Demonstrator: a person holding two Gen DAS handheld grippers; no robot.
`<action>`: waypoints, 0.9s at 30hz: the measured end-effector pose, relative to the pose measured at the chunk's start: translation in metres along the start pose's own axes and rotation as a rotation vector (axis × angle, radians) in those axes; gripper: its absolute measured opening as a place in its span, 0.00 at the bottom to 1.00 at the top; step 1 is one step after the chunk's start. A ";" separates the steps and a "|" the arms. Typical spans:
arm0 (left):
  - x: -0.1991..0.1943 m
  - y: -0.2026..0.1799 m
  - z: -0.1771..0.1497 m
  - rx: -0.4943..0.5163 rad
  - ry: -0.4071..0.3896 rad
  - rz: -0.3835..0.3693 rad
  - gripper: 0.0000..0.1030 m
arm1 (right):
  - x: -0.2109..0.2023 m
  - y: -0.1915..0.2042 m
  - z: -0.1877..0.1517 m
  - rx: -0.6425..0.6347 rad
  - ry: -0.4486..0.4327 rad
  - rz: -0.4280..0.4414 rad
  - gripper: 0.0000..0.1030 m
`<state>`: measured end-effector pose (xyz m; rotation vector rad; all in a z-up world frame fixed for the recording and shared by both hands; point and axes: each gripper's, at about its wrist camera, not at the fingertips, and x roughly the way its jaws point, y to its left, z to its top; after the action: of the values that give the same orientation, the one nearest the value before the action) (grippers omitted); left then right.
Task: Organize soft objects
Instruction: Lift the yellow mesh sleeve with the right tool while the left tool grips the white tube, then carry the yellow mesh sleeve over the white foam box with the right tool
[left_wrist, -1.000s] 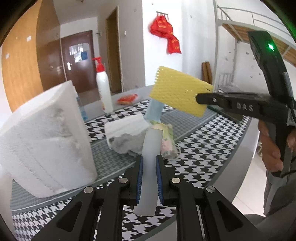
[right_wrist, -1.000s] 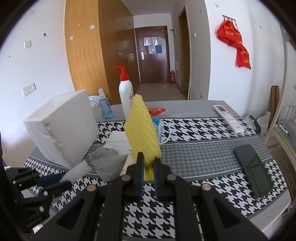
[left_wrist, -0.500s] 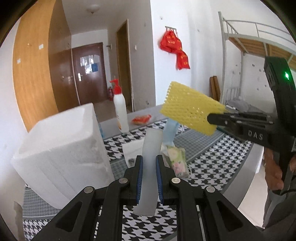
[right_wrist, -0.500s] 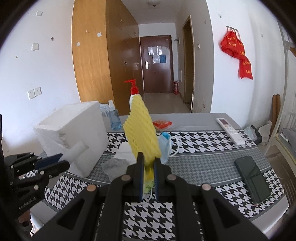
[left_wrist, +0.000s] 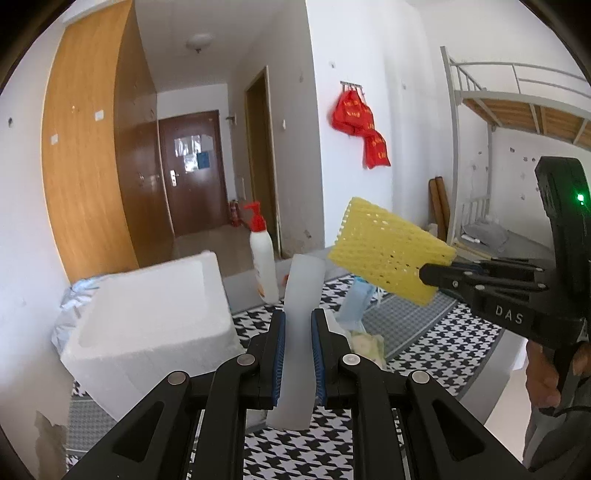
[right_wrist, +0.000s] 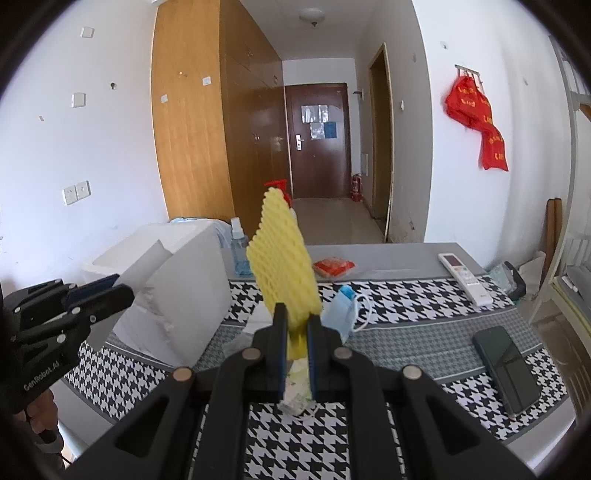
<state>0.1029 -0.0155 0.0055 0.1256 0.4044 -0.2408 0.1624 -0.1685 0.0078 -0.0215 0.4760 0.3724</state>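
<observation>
You have the bench (right_wrist: 491, 321) ahead of you, spread with a black-and-white houndstooth cloth. At about ten o'clock on it stands the white foam box (left_wrist: 155, 321), its open top showing in the left wrist view. Beyond it, toward twelve o'clock, stands the white pump bottle (left_wrist: 263, 264) with a red top, and a clear blue spray bottle (right_wrist: 239, 251) sits just beside the box's far corner. At four o'clock in the right wrist view a dark phone (right_wrist: 505, 369) lies flat, with a white remote (right_wrist: 465, 275) farther back at two o'clock.

Your left gripper (left_wrist: 297, 354) has its jaws clenched on a pale foam sheet (left_wrist: 301, 317), which stands nearly upright above the bench, near the box. Your right gripper (right_wrist: 295, 350) has its jaws clenched on the lower end of the yellow foam net (right_wrist: 282, 266), raised clear of the cloth; from the left wrist view it sits at two o'clock. Under the two grippers, a blue face mask (right_wrist: 341, 310) lies on the cloth beside a small patterned packet (left_wrist: 367, 341). A red packet (right_wrist: 332, 266) rests at the bench's far edge.
</observation>
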 end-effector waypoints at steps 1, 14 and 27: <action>-0.001 0.001 0.002 0.000 -0.005 0.002 0.15 | -0.001 0.001 0.001 -0.001 -0.003 0.000 0.12; -0.011 0.019 0.019 -0.024 -0.074 0.051 0.15 | -0.002 0.013 0.014 -0.016 -0.042 0.016 0.12; -0.018 0.038 0.025 -0.055 -0.108 0.125 0.15 | 0.006 0.029 0.025 -0.044 -0.062 0.053 0.12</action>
<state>0.1064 0.0206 0.0386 0.0832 0.2944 -0.1126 0.1685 -0.1368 0.0289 -0.0401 0.4072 0.4349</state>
